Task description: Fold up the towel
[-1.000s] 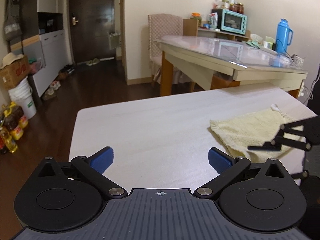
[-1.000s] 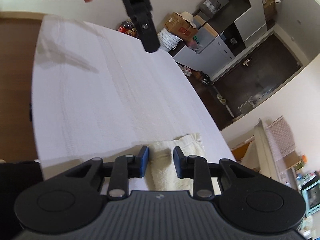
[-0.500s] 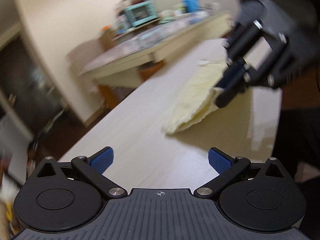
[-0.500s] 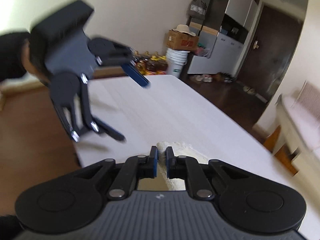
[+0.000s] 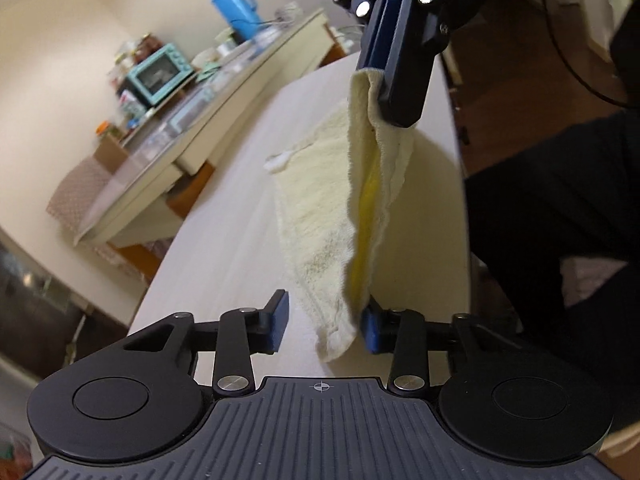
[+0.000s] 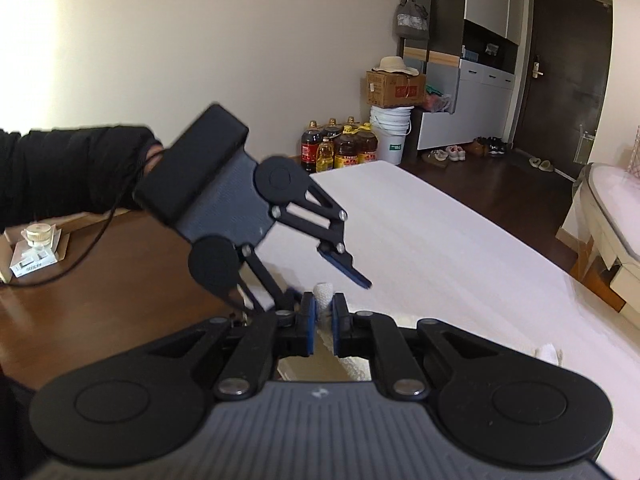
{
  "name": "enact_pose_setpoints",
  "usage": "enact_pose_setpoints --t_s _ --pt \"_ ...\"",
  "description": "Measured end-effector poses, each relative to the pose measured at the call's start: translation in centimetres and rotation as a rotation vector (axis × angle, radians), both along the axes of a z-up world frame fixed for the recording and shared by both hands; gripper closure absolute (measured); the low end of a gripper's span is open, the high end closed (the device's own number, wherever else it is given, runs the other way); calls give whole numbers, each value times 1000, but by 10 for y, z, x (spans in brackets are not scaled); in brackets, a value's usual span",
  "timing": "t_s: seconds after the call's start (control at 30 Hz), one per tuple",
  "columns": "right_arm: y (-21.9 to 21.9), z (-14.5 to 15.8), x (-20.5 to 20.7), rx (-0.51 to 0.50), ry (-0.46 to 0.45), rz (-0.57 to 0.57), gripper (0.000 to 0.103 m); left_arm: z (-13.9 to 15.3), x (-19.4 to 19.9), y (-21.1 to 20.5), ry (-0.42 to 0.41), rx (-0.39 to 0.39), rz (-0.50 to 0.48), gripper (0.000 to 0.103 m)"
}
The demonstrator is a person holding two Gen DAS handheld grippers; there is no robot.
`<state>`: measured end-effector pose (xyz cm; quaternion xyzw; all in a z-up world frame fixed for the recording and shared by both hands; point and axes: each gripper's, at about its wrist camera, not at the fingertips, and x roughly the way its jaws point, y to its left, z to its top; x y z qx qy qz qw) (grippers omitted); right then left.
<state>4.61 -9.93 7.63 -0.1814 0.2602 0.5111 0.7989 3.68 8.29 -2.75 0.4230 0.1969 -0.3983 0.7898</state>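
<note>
Towel: the pale yellow towel lies partly on the white surface; one edge is lifted off it and hangs as a sagging fold between the two tongs. A second ago it lay flat at the surface's right side.
Right tongs: the right tongs are pinched tight on a bunched corner of the towel, which pokes up between the blue pads. In the left wrist view they hold that corner high at the far end; earlier they sat low over the towel with the pads still apart.
Left tongs: the left tongs have just been closing from their widest spread. The towel's near corner hangs between them, touching the right pad; the left pad stands apart from the cloth.
Person: a black sleeve reaches in behind the left tongs.
Background: a teal toaster oven and blue flask stand on a far table.
</note>
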Motion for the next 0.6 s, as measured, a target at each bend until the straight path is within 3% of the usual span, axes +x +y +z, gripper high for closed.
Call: enact_pose_setpoints --t_s 0.07,0.3,0.43,0.6 --pt "0 -5 -1 -8 4 8 94 3 -3 1 12 31 -12 93" --pt "-26 -23 -8 48 81 15 94 22 -7 -11 92 145 -79 95" --pt "-53 -18 -7 140 144 -6 94 42 -2 -25 115 191 -132 95" --pt "-99 -12 19 292 194 -136 94 70 30 -54 107 202 -141 95"
